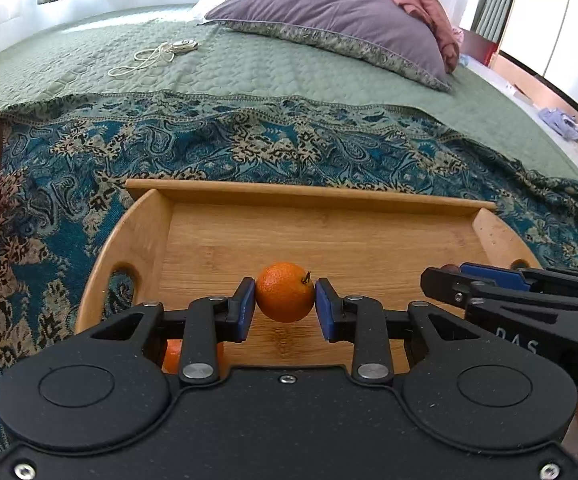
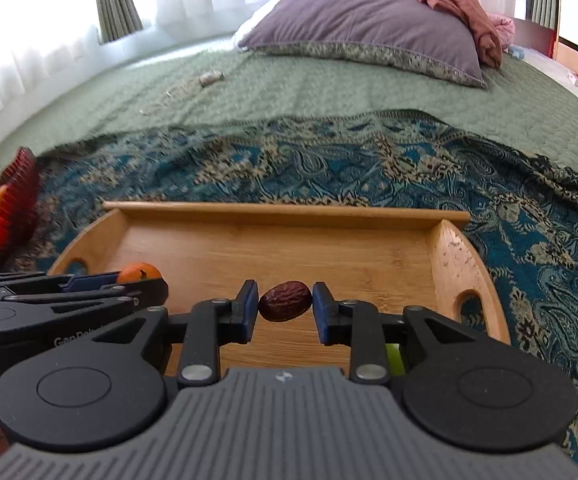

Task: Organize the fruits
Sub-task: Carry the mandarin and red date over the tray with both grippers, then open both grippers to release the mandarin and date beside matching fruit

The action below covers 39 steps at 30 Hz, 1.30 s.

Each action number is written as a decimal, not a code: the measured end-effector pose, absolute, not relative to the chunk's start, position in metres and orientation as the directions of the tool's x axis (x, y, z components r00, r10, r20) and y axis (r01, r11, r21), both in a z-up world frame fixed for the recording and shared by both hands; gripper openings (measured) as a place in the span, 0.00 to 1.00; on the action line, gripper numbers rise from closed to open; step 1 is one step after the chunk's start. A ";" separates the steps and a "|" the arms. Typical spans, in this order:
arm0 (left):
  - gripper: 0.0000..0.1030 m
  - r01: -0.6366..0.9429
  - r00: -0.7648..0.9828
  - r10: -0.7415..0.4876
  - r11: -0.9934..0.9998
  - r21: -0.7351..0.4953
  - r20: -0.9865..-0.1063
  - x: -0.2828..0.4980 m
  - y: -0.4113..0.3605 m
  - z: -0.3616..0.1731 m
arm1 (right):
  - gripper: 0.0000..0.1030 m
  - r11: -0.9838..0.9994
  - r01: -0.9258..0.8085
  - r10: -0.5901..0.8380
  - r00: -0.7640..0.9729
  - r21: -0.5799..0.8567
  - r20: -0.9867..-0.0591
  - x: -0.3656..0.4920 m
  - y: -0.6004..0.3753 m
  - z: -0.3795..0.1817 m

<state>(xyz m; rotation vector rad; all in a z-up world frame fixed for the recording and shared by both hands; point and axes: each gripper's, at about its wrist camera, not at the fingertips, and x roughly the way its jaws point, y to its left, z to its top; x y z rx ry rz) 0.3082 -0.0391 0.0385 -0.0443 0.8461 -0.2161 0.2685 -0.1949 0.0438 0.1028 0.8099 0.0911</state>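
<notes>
My left gripper (image 1: 285, 300) is shut on a small orange mandarin (image 1: 285, 292) and holds it just above the wooden tray (image 1: 309, 196). My right gripper (image 2: 285, 306) is shut on a dark brown wrinkled date (image 2: 285, 306) above the same tray (image 2: 285, 212). The left gripper with the mandarin (image 2: 139, 272) shows at the left of the right wrist view. The right gripper (image 1: 449, 276) shows at the right of the left wrist view. Another orange fruit (image 1: 173, 356) lies on the tray under my left gripper, mostly hidden. A green thing (image 2: 393, 356) peeks out under my right gripper.
A red ribbed bowl (image 2: 17, 204) holding yellow and orange fruit stands left of the tray on the blue patterned cloth (image 2: 529, 240). The cloth lies on a green quilted bed with a purple pillow (image 2: 369, 24) at the back. A corded device (image 1: 181, 46) lies on the quilt.
</notes>
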 end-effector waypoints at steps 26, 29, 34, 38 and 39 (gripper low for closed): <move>0.30 0.191 0.649 -0.210 0.975 -0.110 -0.732 0.320 -0.043 0.026 | 0.35 0.994 -0.067 0.111 0.647 0.088 -0.754 0.284 -0.184 0.023; 0.30 0.187 0.647 -0.205 0.976 -0.109 -0.735 0.320 -0.043 0.024 | 0.35 0.994 -0.061 0.109 0.644 0.092 -0.758 0.286 -0.184 0.021; 0.31 0.187 0.646 -0.209 0.976 -0.112 -0.735 0.321 -0.042 0.022 | 0.35 0.993 -0.060 0.114 0.644 0.099 -0.756 0.287 -0.185 0.020; 0.31 0.185 0.648 -0.202 0.977 -0.106 -0.735 0.321 -0.043 0.022 | 0.46 0.992 -0.056 0.120 0.653 0.111 -0.748 0.286 -0.186 0.021; 0.31 0.184 0.649 -0.200 0.977 -0.103 -0.734 0.321 -0.043 0.022 | 0.46 0.992 -0.053 0.121 0.656 0.115 -0.745 0.286 -0.187 0.021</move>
